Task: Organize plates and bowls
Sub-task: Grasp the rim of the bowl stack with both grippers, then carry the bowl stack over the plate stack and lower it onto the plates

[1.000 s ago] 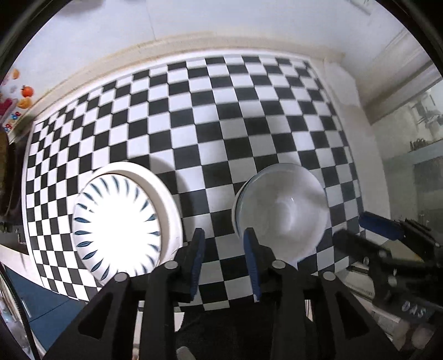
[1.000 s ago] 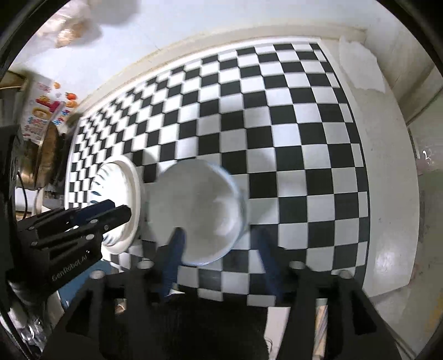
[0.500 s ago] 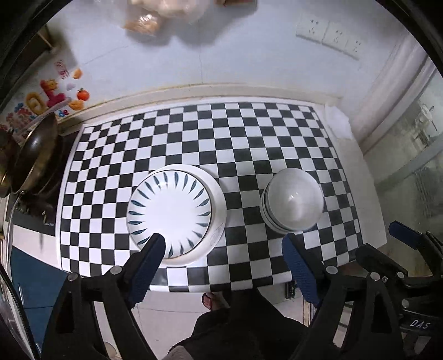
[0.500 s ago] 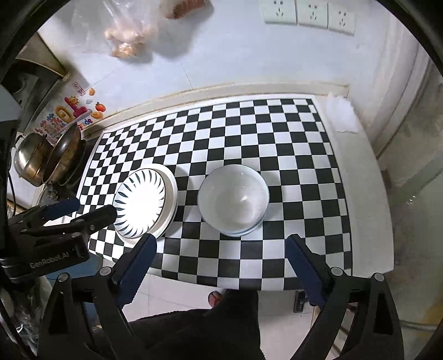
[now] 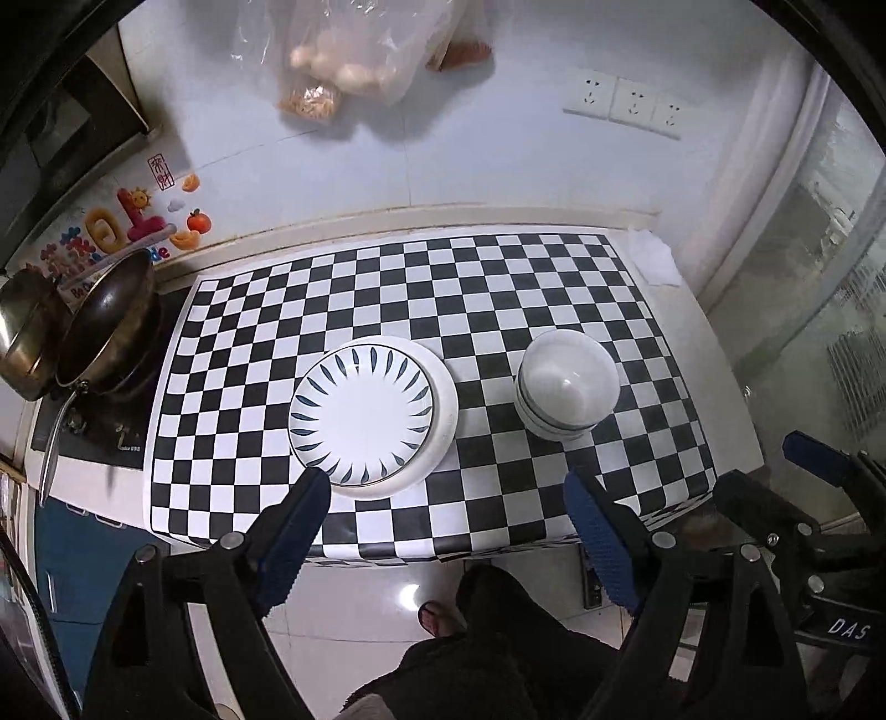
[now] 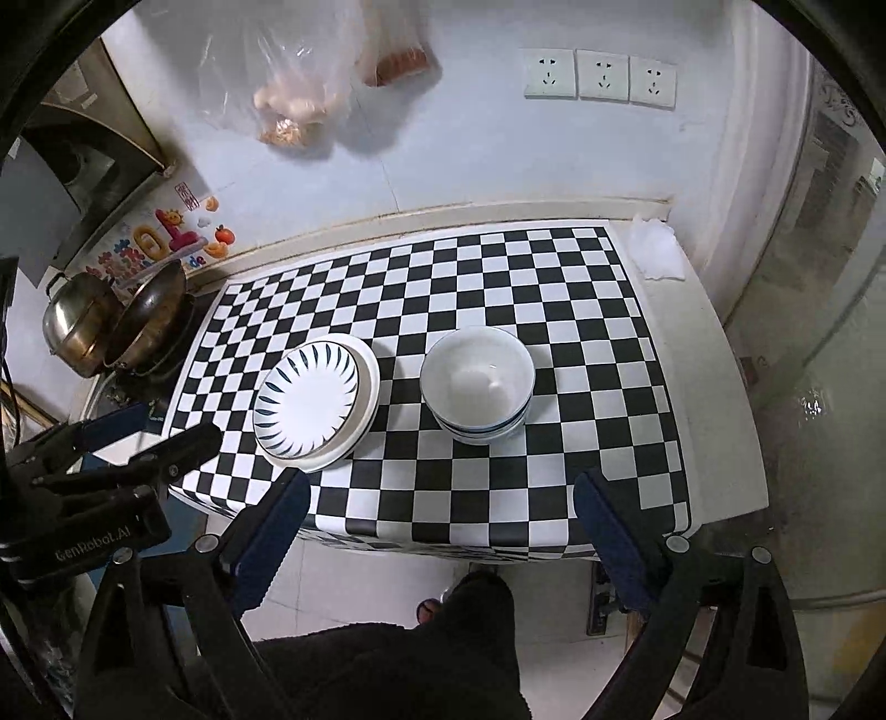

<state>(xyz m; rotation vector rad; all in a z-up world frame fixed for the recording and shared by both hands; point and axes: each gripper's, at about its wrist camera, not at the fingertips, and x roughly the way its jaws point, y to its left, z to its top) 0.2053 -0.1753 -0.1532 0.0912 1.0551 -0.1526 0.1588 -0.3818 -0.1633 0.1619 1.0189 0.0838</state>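
A stack of plates (image 5: pixel 372 414) with a blue leaf-pattern plate on top sits on the checkered counter, also in the right wrist view (image 6: pixel 315 400). To its right stands a stack of white bowls (image 5: pixel 566 385), also seen from the right wrist (image 6: pixel 477 382). My left gripper (image 5: pixel 443 545) is open and empty, held high above and in front of the counter edge. My right gripper (image 6: pixel 440 531) is open and empty too, pulled back above the front edge. The left gripper also shows at the left of the right wrist view (image 6: pixel 105 465).
The black-and-white checkered counter (image 5: pixel 443 288) ends at a white wall with sockets (image 6: pixel 601 75). A wok and a metal pot (image 5: pixel 72 327) stand on the stove at left. Plastic bags (image 5: pixel 354 50) hang on the wall. A white cloth (image 6: pixel 656 252) lies at the back right corner.
Both grippers opened wide and pulled up and back from the dishes; the plates and bowls stay stacked on the counter.
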